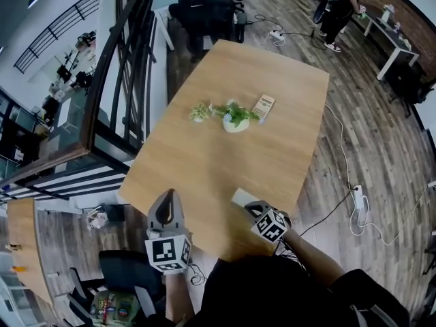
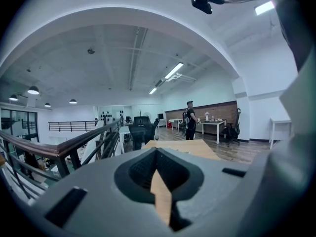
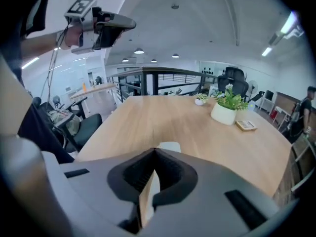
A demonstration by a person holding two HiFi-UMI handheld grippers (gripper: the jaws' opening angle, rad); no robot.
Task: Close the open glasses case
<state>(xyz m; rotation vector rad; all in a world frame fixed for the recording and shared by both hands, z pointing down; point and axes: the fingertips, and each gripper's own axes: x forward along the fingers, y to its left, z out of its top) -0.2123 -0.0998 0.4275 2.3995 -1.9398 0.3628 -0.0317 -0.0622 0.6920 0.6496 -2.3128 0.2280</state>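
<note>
The right gripper (image 1: 252, 208) has its jaws brought together. In its own view (image 3: 155, 152) the two grey jaws meet at their tips, with nothing caught between them. Only a thin sliver of the wooden table (image 3: 163, 117) shows through the gap lower down. It points slantwise down toward the tabletop and touches nothing.

The glasses case (image 3: 169, 146) lies just ahead of those jaw tips, flat on the table and apart from them. It is a small, pale, grey-white box with rounded corners. In the head view it (image 1: 242, 197) sits right beside the right gripper's nose, close to the near edge of the table (image 1: 204, 155). It looks low and flat, as if the lid were down, but the picture is smeared there, so a seam or a gap cannot be made out.

The left gripper (image 1: 167, 199) is off to the left of the right one, well apart from the case. Its jaws (image 2: 157, 152) are likewise together and empty, aimed nearly level across the room. From the right gripper's view it (image 3: 129, 22) hangs high up at the left.

Far beyond both tools, a white potted plant (image 1: 236, 118) stands mid-table.
</note>
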